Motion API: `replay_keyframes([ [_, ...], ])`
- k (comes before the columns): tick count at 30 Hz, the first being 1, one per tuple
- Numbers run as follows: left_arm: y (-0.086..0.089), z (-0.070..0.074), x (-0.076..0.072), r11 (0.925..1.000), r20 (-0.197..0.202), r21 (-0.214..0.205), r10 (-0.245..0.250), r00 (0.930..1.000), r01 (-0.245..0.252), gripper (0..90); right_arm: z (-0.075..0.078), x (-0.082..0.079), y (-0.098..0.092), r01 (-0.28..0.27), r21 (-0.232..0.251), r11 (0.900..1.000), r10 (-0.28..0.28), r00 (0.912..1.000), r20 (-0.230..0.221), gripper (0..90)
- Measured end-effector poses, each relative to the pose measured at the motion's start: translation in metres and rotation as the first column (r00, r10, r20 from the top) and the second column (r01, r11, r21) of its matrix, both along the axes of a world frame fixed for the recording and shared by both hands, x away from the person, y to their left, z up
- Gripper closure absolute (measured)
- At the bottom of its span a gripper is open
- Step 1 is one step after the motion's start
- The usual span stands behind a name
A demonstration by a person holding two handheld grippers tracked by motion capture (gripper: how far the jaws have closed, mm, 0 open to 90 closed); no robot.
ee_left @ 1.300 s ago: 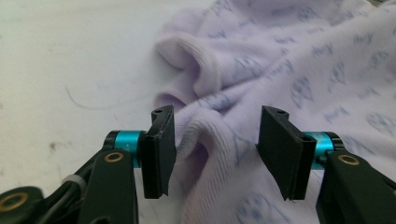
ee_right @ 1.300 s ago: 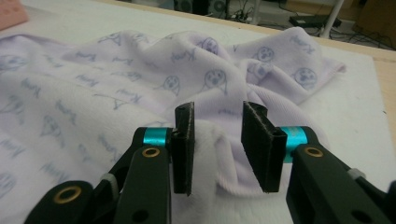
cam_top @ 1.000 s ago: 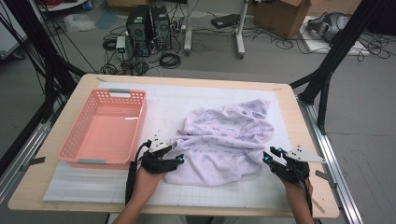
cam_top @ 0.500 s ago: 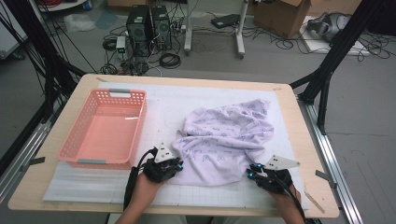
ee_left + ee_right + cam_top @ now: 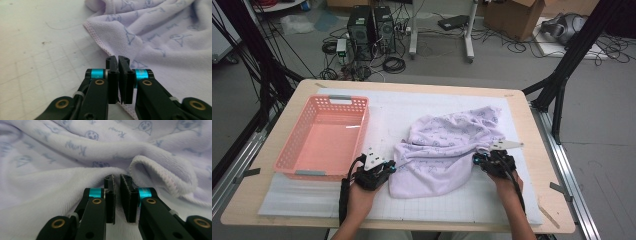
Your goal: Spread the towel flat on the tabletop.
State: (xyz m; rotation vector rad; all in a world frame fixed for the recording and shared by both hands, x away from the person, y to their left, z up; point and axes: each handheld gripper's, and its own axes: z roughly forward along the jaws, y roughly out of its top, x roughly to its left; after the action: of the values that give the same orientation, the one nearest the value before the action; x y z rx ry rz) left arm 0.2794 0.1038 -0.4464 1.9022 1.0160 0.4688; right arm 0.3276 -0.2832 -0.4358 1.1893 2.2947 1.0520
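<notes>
On the white gridded mat (image 5: pixel 437 200) that covers the tabletop (image 5: pixel 532 125), a crumpled lilac towel (image 5: pixel 447 150) printed with small blue motifs lies right of centre, its bulk running from the middle toward two o'clock. At nine o'clock from the towel stands a pink plastic basket (image 5: pixel 294 150), well apart from the cloth. Left hand-held gripper (image 5: pixel 388 167): at the towel's seven-o'clock corner, held low and pointing toward three o'clock; in the left gripper view (image 5: pixel 118 75) its jaws stand nearly together with a thin slit between them, having just been opening slightly, and the stitched hem (image 5: pixel 100 45) runs up to and under the tips, though whether any cloth is pinched in the slit cannot be told from this angle. Right hand-held gripper (image 5: pixel 478 159): at the towel's four-o'clock edge, pointing toward nine o'clock; in the right gripper view (image 5: pixel 117 195) its jaws have just been opening a little and stand a narrow gap apart, pushed against a fold of the cloth, with a curled hem (image 5: pixel 160 170) just to the one-o'clock side of the tips.
</notes>
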Motion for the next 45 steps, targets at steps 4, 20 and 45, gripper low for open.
replay_keyframes([
  [4,-0.004,-0.002,0.000,0.9994,-0.014,-0.016,-0.032,0.9994,0.032,55.9,0.001,0.004,-0.001,0.000,0.048,0.9988,0.001,1.0000,-0.006,68.2],
  [20,-0.002,-0.002,-0.013,0.9956,-0.022,-0.022,-0.092,0.9955,0.092,50.9,-0.007,-0.059,-0.061,-0.004,0.108,0.9942,-0.007,0.9949,0.100,71.1],
  [45,-0.005,0.007,-0.022,0.9969,0.049,0.037,-0.071,0.9963,0.069,89.7,0.009,-0.071,-0.057,-0.110,0.068,0.9916,0.109,0.9938,0.025,87.6],
])
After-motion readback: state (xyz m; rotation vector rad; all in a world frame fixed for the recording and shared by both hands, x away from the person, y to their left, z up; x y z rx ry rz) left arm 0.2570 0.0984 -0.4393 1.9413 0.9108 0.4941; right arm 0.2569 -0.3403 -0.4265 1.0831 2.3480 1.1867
